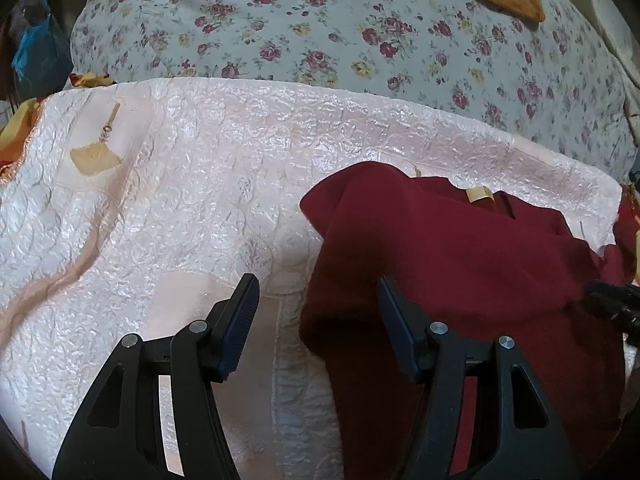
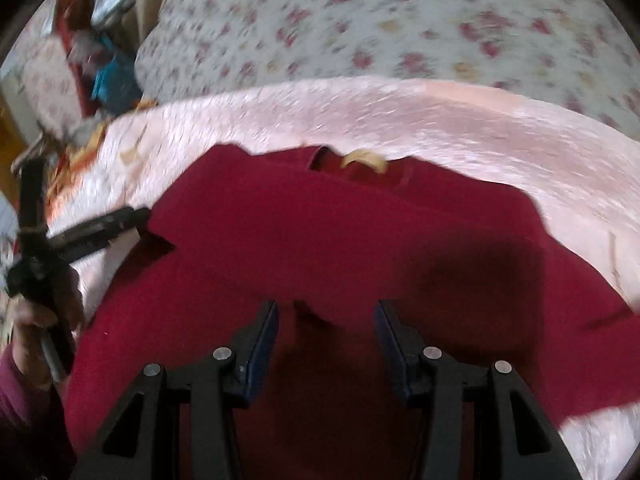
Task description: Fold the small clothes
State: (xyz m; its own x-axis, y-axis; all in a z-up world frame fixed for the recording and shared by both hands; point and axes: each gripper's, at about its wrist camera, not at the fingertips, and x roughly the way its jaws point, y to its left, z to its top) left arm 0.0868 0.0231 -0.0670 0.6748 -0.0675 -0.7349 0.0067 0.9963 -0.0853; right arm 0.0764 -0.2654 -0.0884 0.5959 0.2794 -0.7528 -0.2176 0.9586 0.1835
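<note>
- Soft, even indoor light is seen; a sheen is thrown off the pink quilted cover (image 1: 224,168).
- The right wrist view is smeared by motion blur.
- Edges are bent and darkened by fisheye distortion.

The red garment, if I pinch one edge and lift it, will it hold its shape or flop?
The red garment will probably flop: it already lies in soft folds and rounded humps on the pink cover. Its matte, fleecy look suggests that it won't slip from the pads. It seems light, though layers folded over may drag along.
</note>
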